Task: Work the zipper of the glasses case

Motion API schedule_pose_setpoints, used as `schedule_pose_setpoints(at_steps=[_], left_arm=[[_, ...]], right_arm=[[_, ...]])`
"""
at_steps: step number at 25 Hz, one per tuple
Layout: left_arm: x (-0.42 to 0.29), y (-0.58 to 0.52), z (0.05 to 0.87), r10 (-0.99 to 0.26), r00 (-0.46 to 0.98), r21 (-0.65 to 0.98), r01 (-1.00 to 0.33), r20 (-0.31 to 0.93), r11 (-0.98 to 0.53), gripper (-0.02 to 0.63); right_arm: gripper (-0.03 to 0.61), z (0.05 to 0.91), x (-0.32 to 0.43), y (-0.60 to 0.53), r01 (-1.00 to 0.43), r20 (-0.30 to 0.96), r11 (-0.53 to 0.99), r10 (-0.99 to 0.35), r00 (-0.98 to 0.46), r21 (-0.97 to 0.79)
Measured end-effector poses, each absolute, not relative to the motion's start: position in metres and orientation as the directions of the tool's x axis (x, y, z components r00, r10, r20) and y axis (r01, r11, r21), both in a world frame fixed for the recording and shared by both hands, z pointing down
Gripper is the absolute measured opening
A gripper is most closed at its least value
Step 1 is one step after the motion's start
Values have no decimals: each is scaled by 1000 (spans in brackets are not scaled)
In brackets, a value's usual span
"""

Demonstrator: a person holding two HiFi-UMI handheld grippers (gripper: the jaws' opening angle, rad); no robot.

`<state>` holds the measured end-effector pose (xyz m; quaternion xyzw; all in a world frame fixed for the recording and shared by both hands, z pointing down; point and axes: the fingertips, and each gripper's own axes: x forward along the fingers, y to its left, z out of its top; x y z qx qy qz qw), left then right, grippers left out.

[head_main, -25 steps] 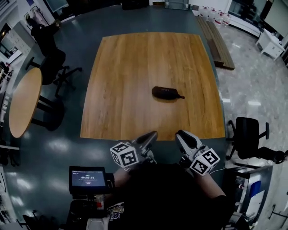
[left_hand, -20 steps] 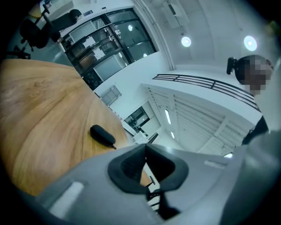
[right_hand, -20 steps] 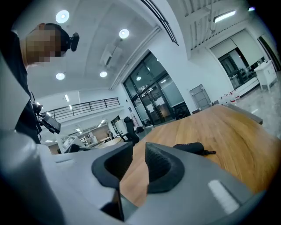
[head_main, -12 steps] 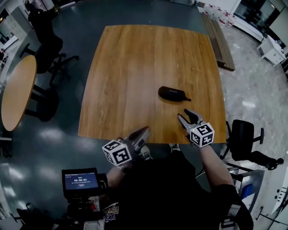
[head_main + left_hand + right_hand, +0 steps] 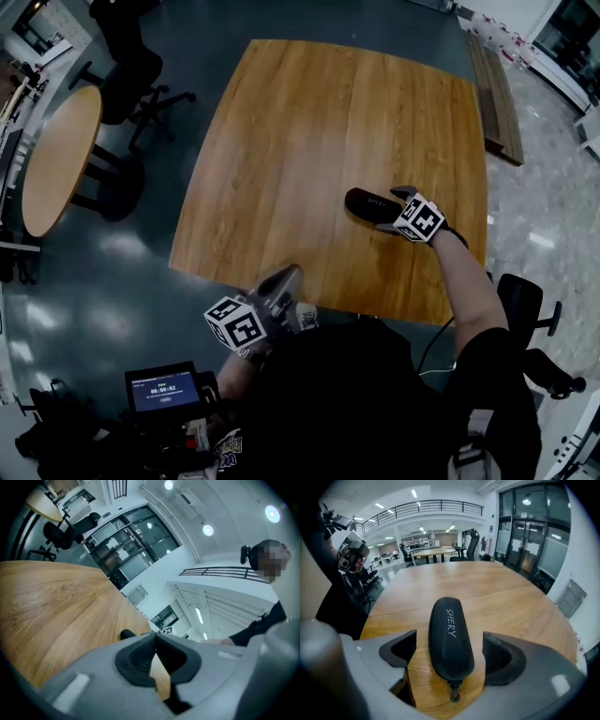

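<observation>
At four o'clock on the table (image 5: 309, 122), my right gripper (image 5: 392, 208) just opened its jaws astride the glasses case (image 5: 450, 634), untouched; my left gripper (image 5: 155, 637) is closed, empty.

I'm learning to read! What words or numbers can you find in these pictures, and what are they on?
"SHERY": white letters along the top of the black glasses case.
Small screen near the person: a row of digits, too small to read surely.
Nothing else is readable.

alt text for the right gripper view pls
A black glasses case lettered SHERY lies on a wooden table between the right gripper's jaws, which have just been opening and stand clear of it. Its zipper pull points toward the camera.
</observation>
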<state>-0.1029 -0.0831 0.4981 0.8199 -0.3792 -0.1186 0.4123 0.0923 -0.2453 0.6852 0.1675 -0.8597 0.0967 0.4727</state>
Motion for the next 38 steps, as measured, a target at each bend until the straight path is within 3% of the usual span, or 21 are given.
schedule_pose_setpoints(at_steps=[3, 7, 9, 13, 16, 19, 20, 22, 23, 25, 27, 29, 31, 34, 38], left_arm=[[-99, -81, 499, -742, 653, 758, -559, 150, -338, 2], [-92, -82, 504, -761, 620, 753, -590, 192, -291, 2], [-92, -84, 508, -770, 609, 763, -586, 192, -273, 2], [-91, -94, 510, -769, 610, 770, -579, 192, -268, 2], [-91, -106, 511, -767, 616, 759, -583, 179, -290, 2], [-85, -124, 503, -762, 630, 731, -589, 149, -344, 2], [-79, -131, 495, -753, 647, 720, -581, 124, -381, 32], [-63, -144, 471, -721, 690, 696, -547, 60, -465, 155], [-54, -149, 456, -701, 713, 682, -528, 31, -507, 160], [-36, -154, 430, -644, 765, 650, -483, -13, -587, 207], [-21, -152, 412, -567, 823, 615, -430, -34, -661, 305], [-19, -151, 399, -495, 868, 585, -379, -45, -717, 342], [-29, -153, 391, -433, 901, 556, -343, -34, -757, 363], [-32, -150, 392, -275, 959, 503, -274, 74, -820, 386], [8, -128, 423, -13, 951, 462, -161, 308, -872, 430]], right_arm=[[437, 709, 84, -244, -311, 872, 944, -58, -486, -110], [413, 718, 78, -235, -228, 879, 961, 28, -476, -154], [347, 721, 76, -232, -173, 891, 978, 23, -454, -113], [341, 704, 62, -235, -115, 863, 993, -73, -499, 18], [337, 661, 46, -234, -244, 728, 969, -147, -670, -28], [337, 583, 30, -229, -398, 460, 908, -298, -837, -135], [337, 553, 26, -223, -428, 359, 885, -345, -867, -183], [338, 503, 18, -207, -445, 185, 854, -408, -894, -270], [339, 485, 15, -199, -449, 130, 850, -430, -893, -275], [338, 460, 14, -183, -479, 112, 864, -467, -877, -154], [337, 448, 18, -170, -476, 215, 867, -498, -840, 148], [337, 447, 27, -162, -337, 349, 799, -540, -766, 498], [336, 454, 37, -155, -73, 460, 681, -565, -685, 729], [334, 461, 45, -146, 280, 578, 535, -543, -608, 797], [334, 465, 30, -135, 494, 661, 439, -491, -568, 751]])
